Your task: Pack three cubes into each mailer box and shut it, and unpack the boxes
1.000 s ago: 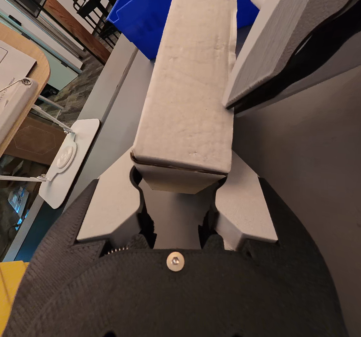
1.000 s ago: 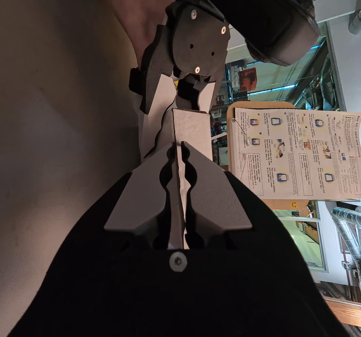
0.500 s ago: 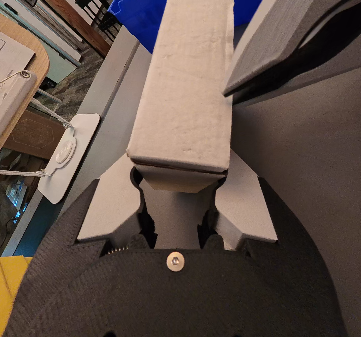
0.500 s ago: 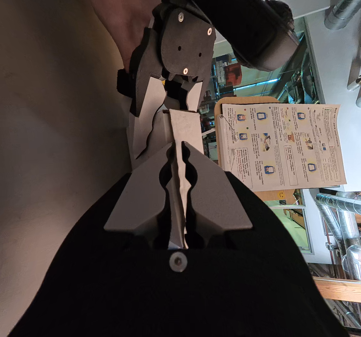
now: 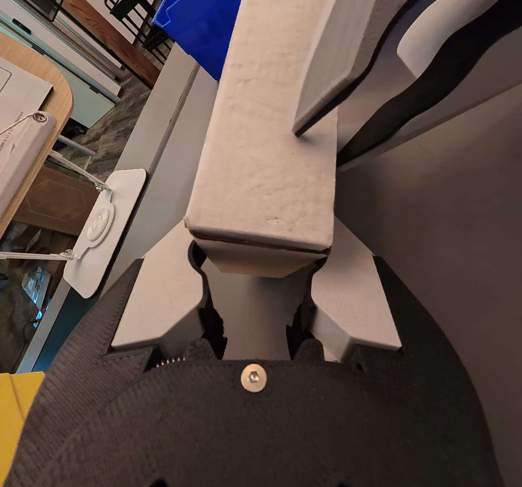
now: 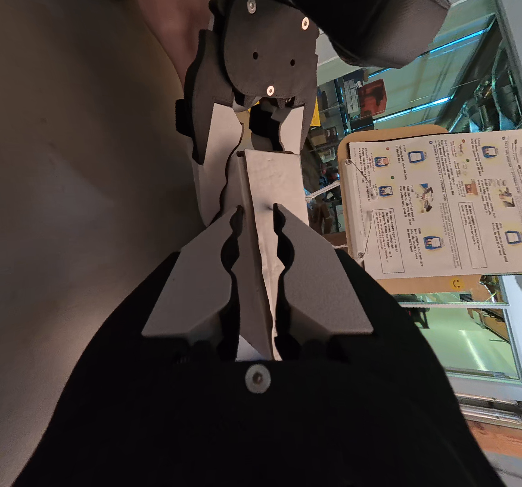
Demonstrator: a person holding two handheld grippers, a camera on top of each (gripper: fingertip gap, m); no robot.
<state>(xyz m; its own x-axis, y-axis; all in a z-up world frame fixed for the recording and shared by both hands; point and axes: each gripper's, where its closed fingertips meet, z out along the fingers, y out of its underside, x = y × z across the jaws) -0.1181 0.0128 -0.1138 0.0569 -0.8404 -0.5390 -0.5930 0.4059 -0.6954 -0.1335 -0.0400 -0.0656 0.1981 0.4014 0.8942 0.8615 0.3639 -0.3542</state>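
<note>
Mailer box [image 5: 265, 134] is braced between the left gripper [image 5: 258, 250], pinching its near end, and the right gripper [image 6: 255, 211], spread around its flap, probably for working that flap.

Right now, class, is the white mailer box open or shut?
Shut, as far as shown. The mailer box has its lid lying flat, with only a thin seam at the near end. Its contents cannot be seen.

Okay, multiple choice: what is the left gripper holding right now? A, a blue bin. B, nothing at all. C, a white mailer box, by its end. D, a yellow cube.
C: in the left wrist view the left gripper has its two fingers on either side of the near end of the white mailer box.
</note>
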